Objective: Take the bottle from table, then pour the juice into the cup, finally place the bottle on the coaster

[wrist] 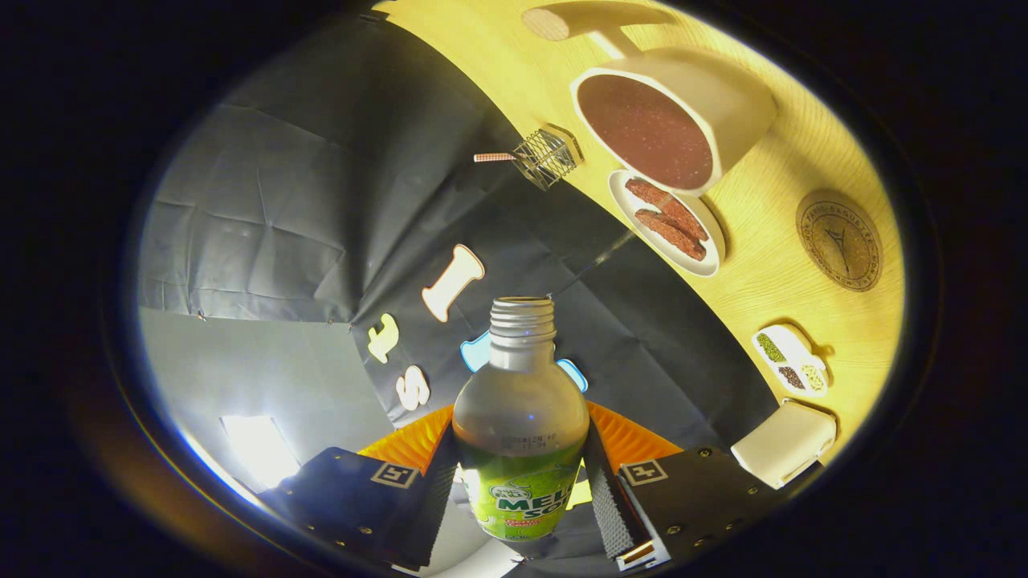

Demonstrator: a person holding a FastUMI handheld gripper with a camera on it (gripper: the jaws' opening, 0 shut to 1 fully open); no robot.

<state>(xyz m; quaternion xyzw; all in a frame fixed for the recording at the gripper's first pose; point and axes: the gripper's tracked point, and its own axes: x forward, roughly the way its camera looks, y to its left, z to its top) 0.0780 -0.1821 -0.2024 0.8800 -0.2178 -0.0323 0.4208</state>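
Hand-held gripper: its two fingers are pinching the bottle from both sides, pressing against the body at label height.
Bottle: a clear bottle with a green label and an open threaded neck is pointing away from the fingers, uncapped; the whole scene is appearing steeply tilted around it.
Stream: a thin line of liquid is running from near the bottle's mouth toward the cup.
Cup: a pale cup is sitting on the counter beyond the bottle, holding dark speckled liquid.
Coaster: a round wooden disc is lying on the counter near the cup, bare.
Plate: a small white plate with brown pieces is lying just beside the cup.
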